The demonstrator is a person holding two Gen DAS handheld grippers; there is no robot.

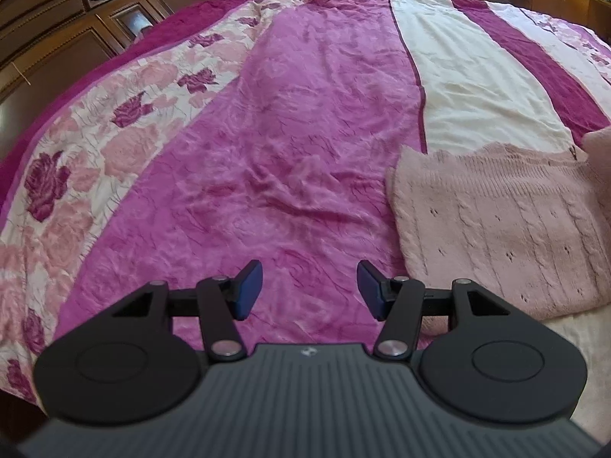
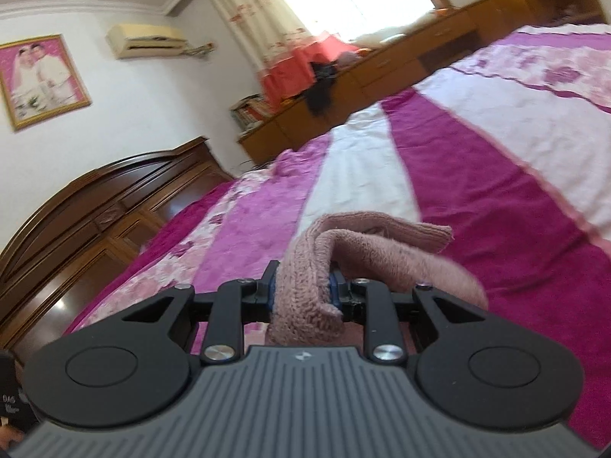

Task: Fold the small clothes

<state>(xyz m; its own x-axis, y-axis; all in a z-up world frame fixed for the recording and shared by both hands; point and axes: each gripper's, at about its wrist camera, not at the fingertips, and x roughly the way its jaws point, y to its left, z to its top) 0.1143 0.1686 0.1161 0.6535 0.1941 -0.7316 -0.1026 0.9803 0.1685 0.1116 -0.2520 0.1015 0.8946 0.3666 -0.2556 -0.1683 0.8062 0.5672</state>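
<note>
A pale pink knitted sweater [image 1: 496, 221] lies flat on the bed at the right of the left wrist view. My left gripper [image 1: 309, 290] hovers open just left of the sweater, above the magenta blanket, with nothing between its blue pads. In the right wrist view my right gripper [image 2: 303, 292] is shut on a bunched fold of the same pink knitted sweater [image 2: 343, 263]. The cloth is lifted off the bed, and a cuffed end sticks out to the right. The knit hides most of the right gripper's blue pads.
The bed is covered by a striped magenta, white and rose-print blanket [image 1: 290, 122]. A dark wooden headboard [image 1: 68, 23] stands at the left. A long wooden dresser [image 2: 382, 76] with clutter runs along the far wall beneath a curtained window.
</note>
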